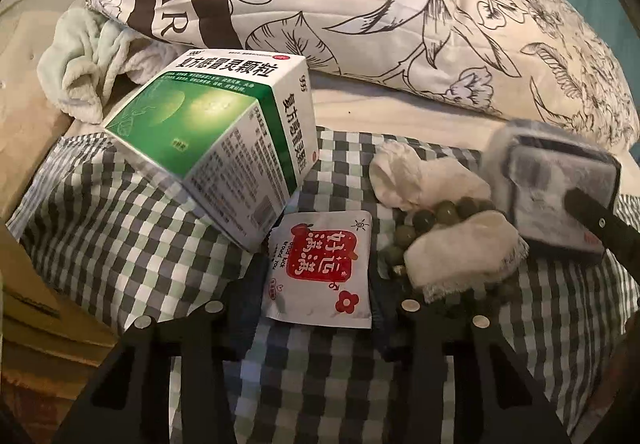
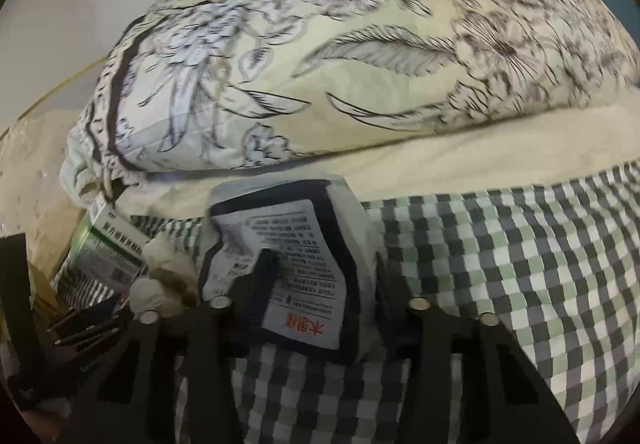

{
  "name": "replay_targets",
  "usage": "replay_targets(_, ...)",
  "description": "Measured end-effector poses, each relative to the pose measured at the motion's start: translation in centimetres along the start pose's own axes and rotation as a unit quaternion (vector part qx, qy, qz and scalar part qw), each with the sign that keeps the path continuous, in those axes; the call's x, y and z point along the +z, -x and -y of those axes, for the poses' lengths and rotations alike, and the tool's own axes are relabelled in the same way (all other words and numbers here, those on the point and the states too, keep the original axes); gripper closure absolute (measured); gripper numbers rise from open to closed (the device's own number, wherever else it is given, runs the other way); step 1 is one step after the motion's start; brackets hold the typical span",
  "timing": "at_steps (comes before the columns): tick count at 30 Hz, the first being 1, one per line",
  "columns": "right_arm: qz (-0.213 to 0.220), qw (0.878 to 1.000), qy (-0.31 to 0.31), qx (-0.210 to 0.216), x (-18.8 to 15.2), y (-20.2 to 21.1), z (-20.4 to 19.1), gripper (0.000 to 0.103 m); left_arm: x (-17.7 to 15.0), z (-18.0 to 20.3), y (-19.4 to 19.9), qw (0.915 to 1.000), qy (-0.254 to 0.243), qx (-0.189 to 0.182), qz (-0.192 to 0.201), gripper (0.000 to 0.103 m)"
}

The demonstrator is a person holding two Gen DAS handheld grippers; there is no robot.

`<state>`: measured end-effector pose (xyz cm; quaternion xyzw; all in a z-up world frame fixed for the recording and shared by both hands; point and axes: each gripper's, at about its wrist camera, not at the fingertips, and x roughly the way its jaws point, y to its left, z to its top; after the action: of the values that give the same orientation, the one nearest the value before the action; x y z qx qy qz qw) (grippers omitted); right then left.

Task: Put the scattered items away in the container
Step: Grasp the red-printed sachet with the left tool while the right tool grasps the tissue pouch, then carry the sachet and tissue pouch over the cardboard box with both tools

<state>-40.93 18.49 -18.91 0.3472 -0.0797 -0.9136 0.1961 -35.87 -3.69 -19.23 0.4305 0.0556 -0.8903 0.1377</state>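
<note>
On the checked bedspread [image 1: 120, 244] lie a green and white medicine box [image 1: 212, 135], tilted, a white sachet with a red label [image 1: 320, 268], a string of dark green beads [image 1: 436, 215] and white crumpled cloths [image 1: 460, 252]. My left gripper [image 1: 316, 308] is open just short of the sachet, its fingers either side of it. My right gripper [image 2: 320, 304] is shut on a plastic-wrapped dark packet with a white label [image 2: 288, 256] and holds it lifted; the packet also shows in the left wrist view [image 1: 556, 183].
A floral pillow [image 1: 400, 23] lies behind the items. A pale green towel [image 1: 88, 59] is bunched at the far left. A cardboard box [image 1: 36, 316] stands at the left edge. The medicine box also shows low left in the right wrist view [image 2: 104, 248].
</note>
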Motion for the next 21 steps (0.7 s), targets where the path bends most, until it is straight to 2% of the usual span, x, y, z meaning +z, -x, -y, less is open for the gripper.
replay_targets(2, 0.002, 1.0, 0.014, 0.002, 0.3, 0.0, -0.8, 0.07, -0.2, -0.3, 0.6, 1.0, 0.005, -0.002, 0.003, 0.064)
replay_targets(3, 0.003, 1.0, 0.021, 0.004, 0.3, 0.1, -1.1, 0.073, -0.3, -0.5, 0.7, 1.0, 0.006, -0.003, 0.001, 0.07)
replay_targets(9, 0.015, 0.999, 0.046, 0.004, 0.3, 0.8, -2.4, 0.079, -1.2, -1.5, 2.3, 0.9997, 0.023, -0.008, -0.009, 0.071)
replay_targets(14, 0.015, 0.998, 0.056, -0.012, 0.3, 0.7, -2.8, 0.079, -2.4, -1.5, 4.5, 0.9998, -0.001, -0.004, -0.02, 0.071)
replay_targets(17, 0.018, 0.997, 0.07, -0.029, 0.2, 1.0, -3.4, 0.079, -3.6, -1.9, 6.6, 0.9995, -0.016, -0.005, -0.027, 0.071)
replay_targets(21, 0.032, 0.99, 0.119, -0.075, 0.0, 3.3, -5.6, 0.08, -5.8, -2.9, 10.2, 0.9987, -0.045, -0.009, -0.023, 0.071)
